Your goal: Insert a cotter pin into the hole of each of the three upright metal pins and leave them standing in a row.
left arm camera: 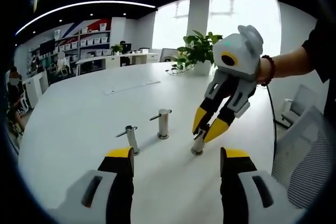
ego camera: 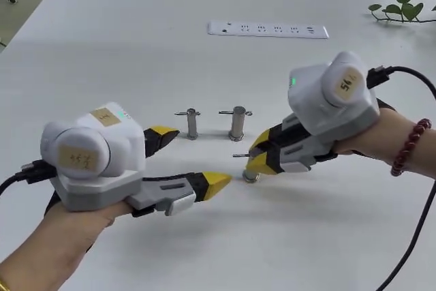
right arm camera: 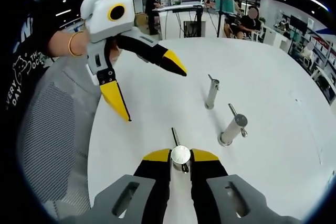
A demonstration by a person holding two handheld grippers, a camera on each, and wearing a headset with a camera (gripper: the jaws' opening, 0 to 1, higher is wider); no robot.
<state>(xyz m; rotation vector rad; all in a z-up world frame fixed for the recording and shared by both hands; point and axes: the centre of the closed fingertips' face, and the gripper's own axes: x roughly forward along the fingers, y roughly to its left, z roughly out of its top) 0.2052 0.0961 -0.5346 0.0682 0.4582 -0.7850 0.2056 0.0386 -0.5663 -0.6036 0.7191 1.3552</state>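
On the table point(ego camera: 204, 250), right gripper point(ego camera: 255, 158) clamps the third metal pin point(right arm camera: 181, 155) to hold it upright, cotter pin point(right arm camera: 175, 136) seemingly through its hole; left gripper point(ego camera: 193, 156) spread, idle

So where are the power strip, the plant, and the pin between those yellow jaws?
power strip point(ego camera: 268, 29), head view, middle of its white body.
plant point(left arm camera: 196, 50), left gripper view, its leaves.
gripped pin point(right arm camera: 180, 155), right gripper view, its round top.

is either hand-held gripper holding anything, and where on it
The right hand-held gripper clamps the nearest metal pin by its upper end; the left hand-held gripper is open and holds nothing.
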